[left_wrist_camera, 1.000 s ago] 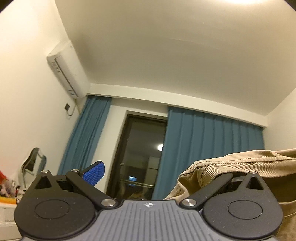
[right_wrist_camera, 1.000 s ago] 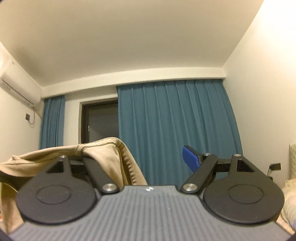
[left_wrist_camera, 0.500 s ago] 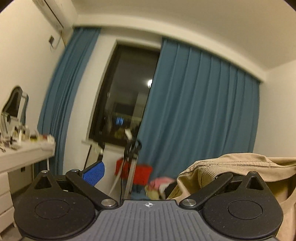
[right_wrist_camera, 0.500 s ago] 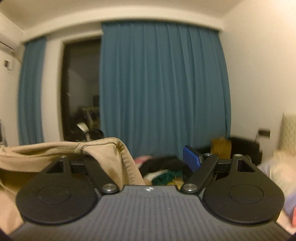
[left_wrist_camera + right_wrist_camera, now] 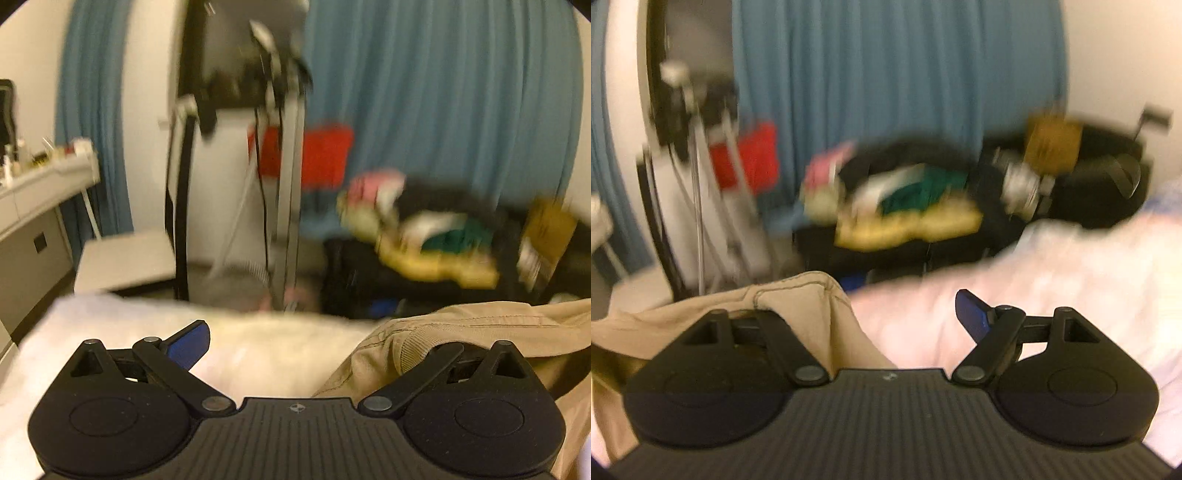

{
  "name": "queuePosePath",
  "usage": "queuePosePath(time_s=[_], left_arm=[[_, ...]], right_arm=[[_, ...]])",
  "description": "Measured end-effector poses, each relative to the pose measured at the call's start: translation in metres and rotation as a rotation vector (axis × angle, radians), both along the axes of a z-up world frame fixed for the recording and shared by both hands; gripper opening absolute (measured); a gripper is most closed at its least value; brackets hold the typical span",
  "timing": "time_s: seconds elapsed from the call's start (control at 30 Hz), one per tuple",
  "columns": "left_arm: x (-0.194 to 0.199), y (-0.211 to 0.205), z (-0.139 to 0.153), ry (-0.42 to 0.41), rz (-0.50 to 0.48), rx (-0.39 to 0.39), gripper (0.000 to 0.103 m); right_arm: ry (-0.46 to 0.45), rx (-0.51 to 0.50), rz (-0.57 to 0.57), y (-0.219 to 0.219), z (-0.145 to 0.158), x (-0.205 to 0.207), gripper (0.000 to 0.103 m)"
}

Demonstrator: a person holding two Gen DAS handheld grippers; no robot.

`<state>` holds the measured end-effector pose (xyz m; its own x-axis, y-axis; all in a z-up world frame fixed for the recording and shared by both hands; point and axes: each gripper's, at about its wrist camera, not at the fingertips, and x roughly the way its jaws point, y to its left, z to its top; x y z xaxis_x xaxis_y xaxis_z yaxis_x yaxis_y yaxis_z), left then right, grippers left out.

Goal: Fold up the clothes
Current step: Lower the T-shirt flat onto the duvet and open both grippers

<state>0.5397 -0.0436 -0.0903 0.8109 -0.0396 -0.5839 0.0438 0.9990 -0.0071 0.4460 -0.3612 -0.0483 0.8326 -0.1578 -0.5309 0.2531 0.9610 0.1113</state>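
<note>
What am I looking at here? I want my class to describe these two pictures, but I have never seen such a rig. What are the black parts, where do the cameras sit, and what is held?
There is no robot. A person holds a two-finger tool in each hand, and each carries a camera that looks forward along its fingers. One picture comes from the left tool, the other from the right tool. The black shapes at the bottom are the tools themselves.

Both stand open. Each shows one bare blue pad, while a tan garment lies draped over its other finger. The garment seems to hang between the two tools, hooked rather than pinched.

Below it lies white bedding. Behind are a blue curtain and a blurred heap of clothes.
</note>
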Motion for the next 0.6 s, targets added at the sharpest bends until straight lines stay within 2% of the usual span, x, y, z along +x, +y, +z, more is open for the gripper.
queuePosePath(time_s=[0.13,0.2,0.3,0.37,0.43,0.5,0.6], left_arm=[[0.037,-0.007,-0.049,0.141,-0.060,0.059,0.101],[0.058,-0.010,-0.057,0.231,-0.087,0.055,0.101],[0.074,-0.012,-0.060,0.390,-0.148,0.029,0.102],[0.065,-0.011,-0.046,0.432,-0.179,0.033,0.102],[0.053,-0.008,-0.031,0.405,-0.198,0.042,0.102],[0.035,-0.006,-0.016,0.365,-0.227,0.044,0.103],[-0.005,0.000,0.007,0.280,-0.244,0.045,0.103]], right_arm=[[0.214,-0.011,0.095,0.012,-0.054,0.044,0.078],[0.338,-0.013,0.182,0.020,-0.068,0.060,0.078],[0.456,0.024,0.334,0.030,-0.070,0.070,0.079],[0.501,0.083,0.404,0.035,-0.061,0.067,0.079],[0.487,0.155,0.399,0.037,-0.049,0.057,0.079],[0.425,0.134,0.370,0.042,-0.032,0.040,0.079],[0.289,0.047,0.324,0.054,-0.012,0.004,0.079]])
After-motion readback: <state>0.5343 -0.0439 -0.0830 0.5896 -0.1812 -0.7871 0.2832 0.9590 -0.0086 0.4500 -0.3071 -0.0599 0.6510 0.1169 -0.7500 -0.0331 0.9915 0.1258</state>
